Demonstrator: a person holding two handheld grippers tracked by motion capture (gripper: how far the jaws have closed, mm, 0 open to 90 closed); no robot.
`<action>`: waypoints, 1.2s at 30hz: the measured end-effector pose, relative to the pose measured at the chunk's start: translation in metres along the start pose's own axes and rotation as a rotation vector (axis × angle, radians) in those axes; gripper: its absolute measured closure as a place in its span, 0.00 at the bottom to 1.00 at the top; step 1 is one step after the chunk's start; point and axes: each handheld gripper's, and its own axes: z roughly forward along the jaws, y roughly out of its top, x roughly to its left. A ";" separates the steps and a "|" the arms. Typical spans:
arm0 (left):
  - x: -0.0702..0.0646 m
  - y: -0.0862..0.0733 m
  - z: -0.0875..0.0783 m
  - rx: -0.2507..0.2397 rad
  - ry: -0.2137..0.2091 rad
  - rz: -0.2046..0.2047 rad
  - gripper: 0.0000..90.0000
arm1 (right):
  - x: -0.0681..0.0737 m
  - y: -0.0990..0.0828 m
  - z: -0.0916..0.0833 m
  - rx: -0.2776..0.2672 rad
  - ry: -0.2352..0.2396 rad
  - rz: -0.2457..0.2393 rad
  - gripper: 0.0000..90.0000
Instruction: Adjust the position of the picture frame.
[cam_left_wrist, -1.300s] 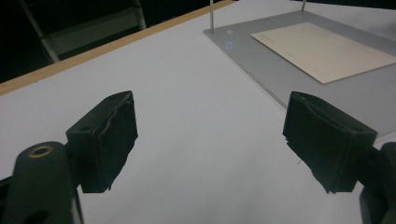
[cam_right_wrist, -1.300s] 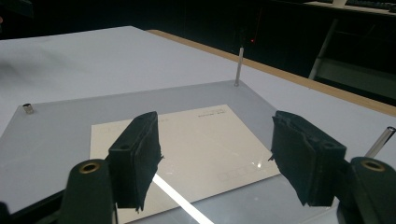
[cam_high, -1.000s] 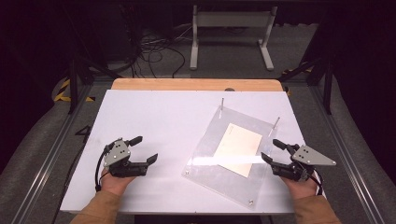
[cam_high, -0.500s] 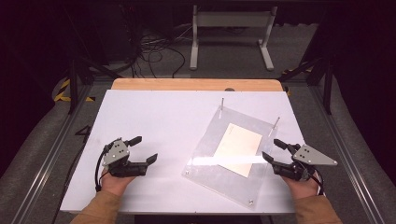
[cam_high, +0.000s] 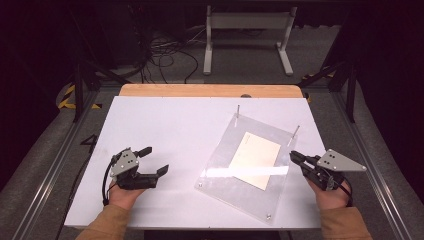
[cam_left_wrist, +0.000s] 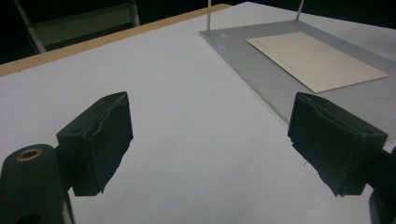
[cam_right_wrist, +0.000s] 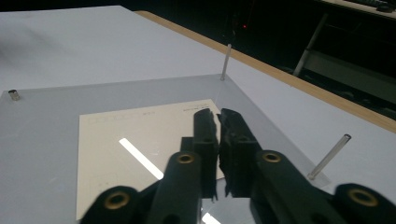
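At seven o'clock on the white rectangular table (cam_high: 165, 120), the left gripper (cam_high: 152, 162) rests wide open and empty; at four o'clock, the right gripper (cam_high: 296, 157), jaws closed on nothing, touches the clear acrylic plate's (cam_high: 250, 192) edge, cream paper sheet (cam_high: 255, 159) beneath.

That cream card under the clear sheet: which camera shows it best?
The high view: the whole cream card shows there, lying under the clear plate, crossed by one streak of glare. The left gripper view catches it obliquely at the far right. The right gripper view is closer, but its shut hand-held gripper hides part.

dark room, grey floor (cam_high: 240, 70), tangled cables (cam_high: 165, 50)
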 end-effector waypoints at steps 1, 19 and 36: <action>0.000 0.000 0.000 -0.001 -0.001 -0.001 0.16 | -0.001 0.001 -0.001 0.003 -0.007 0.000 0.99; 0.001 -0.002 0.004 0.022 -0.004 -0.019 0.17 | -0.051 -0.001 0.021 0.203 -0.102 0.185 0.99; -0.001 -0.003 0.007 0.061 -0.013 -0.021 0.19 | -0.071 -0.022 0.062 0.384 -0.148 0.223 0.99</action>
